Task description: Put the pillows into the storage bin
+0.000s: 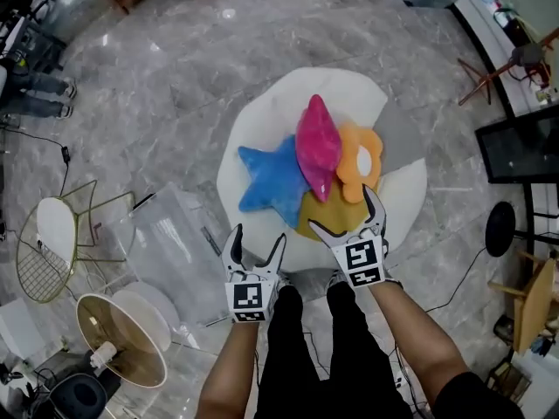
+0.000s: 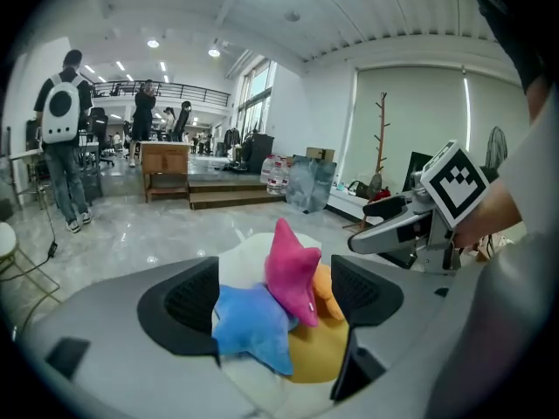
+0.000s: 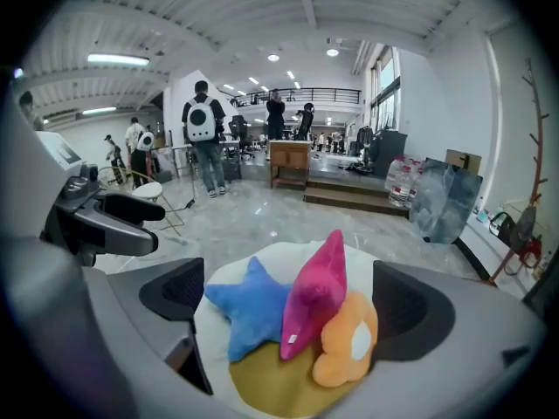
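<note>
Pillows [image 1: 317, 145] heaped on a white mat [image 1: 262, 120], straight ahead of both | left hand-held gripper [image 1: 258, 234] wide open, empty | right hand-held gripper [image 1: 342, 209] same, closer, tips at the yellow one [image 1: 327, 221] | bin [image 1: 179, 243] sits left, beside left gripper

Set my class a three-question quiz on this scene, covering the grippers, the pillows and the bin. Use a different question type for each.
1. True or false: the left gripper and the right gripper both have their fingers apart and hold nothing.
2. The pink pillow is:
A) lying in the bin
B) propped on edge between the blue star pillow and the orange flower pillow
C) gripped by the right gripper
3. Fill in: the clear storage bin stands on the floor to the person's ____ and has no pillow in it.

Key: 1 true; 2 B; 3 left.
</note>
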Demonstrator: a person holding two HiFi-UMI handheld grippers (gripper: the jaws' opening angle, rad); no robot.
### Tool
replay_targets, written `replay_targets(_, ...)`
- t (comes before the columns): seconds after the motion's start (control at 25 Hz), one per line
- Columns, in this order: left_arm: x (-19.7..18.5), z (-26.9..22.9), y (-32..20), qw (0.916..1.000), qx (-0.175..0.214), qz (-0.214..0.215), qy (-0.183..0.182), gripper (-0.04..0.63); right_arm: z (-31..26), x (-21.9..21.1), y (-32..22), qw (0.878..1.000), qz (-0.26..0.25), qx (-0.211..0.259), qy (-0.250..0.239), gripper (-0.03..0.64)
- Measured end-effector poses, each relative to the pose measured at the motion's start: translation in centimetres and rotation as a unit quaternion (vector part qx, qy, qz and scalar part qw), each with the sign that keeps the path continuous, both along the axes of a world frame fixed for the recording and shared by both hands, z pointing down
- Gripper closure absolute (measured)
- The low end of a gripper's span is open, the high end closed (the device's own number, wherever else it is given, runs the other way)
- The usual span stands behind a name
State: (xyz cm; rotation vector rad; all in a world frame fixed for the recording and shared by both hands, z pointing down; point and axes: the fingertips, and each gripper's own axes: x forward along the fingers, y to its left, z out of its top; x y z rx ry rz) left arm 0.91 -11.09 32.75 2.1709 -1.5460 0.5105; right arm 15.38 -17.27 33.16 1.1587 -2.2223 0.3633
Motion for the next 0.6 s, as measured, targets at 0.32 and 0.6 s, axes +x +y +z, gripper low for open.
replay_targets(0.32, 3.7, 12.1, -0.2, 0.9989, -0.046, 0.011, -0.007, 0.213, 8.8, 1.2, -3.9, 0.994, -0.086, 0.008, 0.061, 0.018)
replay_targets(0.6, 8.3, 21.1, -0.6, 0.9972, -0.072, 0.020, -0.001, 0.212, 15.6, 1.4, -7.3, 0.981, -0.164, 0.029, 0.101, 0.018)
